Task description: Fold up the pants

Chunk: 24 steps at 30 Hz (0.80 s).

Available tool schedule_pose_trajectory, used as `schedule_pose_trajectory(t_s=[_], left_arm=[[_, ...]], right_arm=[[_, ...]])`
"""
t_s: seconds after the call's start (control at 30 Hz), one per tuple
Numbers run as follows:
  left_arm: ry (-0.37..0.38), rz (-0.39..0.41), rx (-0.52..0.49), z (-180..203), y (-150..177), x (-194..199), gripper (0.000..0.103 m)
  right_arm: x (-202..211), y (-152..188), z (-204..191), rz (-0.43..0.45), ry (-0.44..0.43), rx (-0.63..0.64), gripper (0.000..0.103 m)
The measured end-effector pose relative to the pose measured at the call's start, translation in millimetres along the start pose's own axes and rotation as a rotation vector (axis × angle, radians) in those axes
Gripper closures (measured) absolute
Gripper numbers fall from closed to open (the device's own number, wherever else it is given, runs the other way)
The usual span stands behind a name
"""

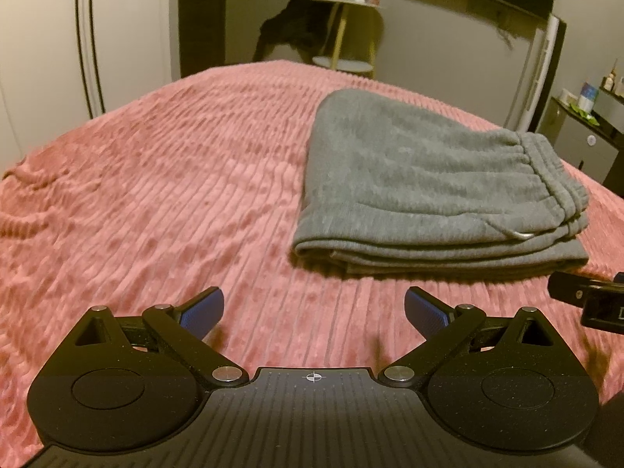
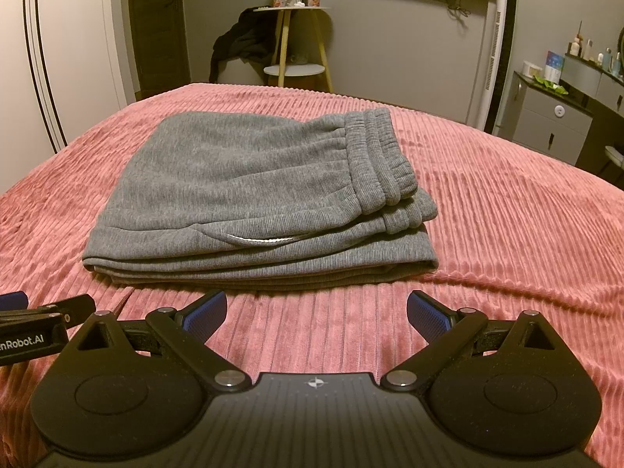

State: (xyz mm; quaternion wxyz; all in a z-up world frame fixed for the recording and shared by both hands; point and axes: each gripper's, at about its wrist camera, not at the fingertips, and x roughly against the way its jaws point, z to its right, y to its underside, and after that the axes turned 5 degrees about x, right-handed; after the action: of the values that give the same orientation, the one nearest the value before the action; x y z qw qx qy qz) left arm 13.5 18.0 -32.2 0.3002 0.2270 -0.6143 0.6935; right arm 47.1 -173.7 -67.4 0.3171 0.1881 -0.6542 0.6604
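The grey pants lie folded into a thick, roughly rectangular stack on the bed, which is covered in a pink ribbed plush spread with fine parallel ridges. The fabric is a soft, heathered fleece knit; the gathered elastic waistband runs along the stack's right side, bunched in rounded ridges, and a pale drawstring peeks from between the layers on the near face. The near edge shows several stacked folds with rounded corners. The right gripper hangs just short of that near edge, above the spread, its jaws wide apart and holding nothing; the fingers are black with blue dimpled pads. The left gripper hovers over bare spread to the left of the pants, its jaws likewise spread wide and empty, with the same blue textured pads. In the left view the pants sit ahead and to the right. Beyond the bed stands a small round table with slim wooden legs, and dark clothing is heaped beside it.
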Motion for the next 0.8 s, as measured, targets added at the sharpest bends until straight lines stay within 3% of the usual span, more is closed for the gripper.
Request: schedule_pose_trajectory(t_s=[0.27,0.8], left_arm=[[0.013,0.025,-0.002,1.7,-0.9,3.6,0.002],[0.065,0.027,0.093,-10.0,-1.4,3.5,0.0]], right_arm=[[0.0,0.1,0.2,0.0,0.001,-0.001,0.004],[-1.2,0.6,1.3,-0.01,0.007,-0.002,0.004]])
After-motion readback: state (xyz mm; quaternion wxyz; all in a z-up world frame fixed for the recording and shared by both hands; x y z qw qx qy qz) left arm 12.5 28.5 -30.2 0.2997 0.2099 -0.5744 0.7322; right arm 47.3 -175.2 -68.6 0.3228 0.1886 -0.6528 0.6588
